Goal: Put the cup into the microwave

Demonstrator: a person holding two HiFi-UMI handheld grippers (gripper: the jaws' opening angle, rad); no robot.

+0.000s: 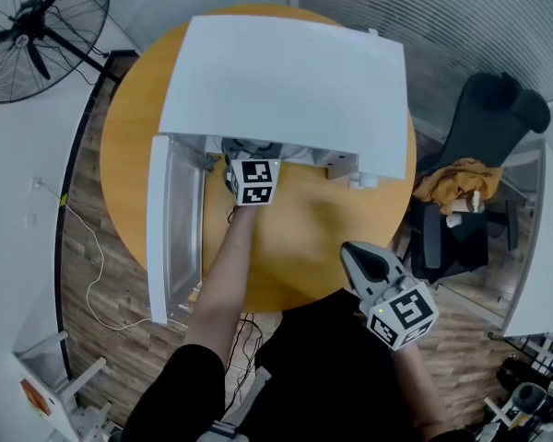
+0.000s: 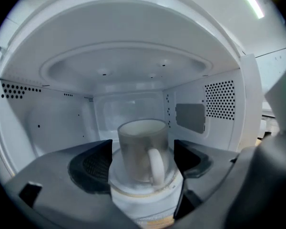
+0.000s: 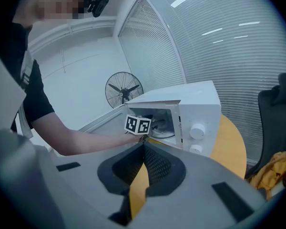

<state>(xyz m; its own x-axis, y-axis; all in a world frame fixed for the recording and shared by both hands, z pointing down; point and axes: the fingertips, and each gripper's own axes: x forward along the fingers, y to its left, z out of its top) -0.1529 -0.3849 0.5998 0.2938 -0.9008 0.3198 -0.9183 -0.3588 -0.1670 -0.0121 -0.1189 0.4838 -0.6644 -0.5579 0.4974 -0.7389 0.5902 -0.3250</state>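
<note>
The left gripper [image 2: 142,157] reaches inside the open white microwave oven [image 1: 286,81], its jaws spread to either side of the pale translucent handled cup [image 2: 139,140], a thin gap showing on each side. The cup stands upright in the middle of the microwave's cavity, handle toward the gripper. The right gripper [image 3: 144,147] has its jaws pressed together on nothing and is held well in front of the microwave, above the round orange wooden table [image 1: 304,238].
</note>
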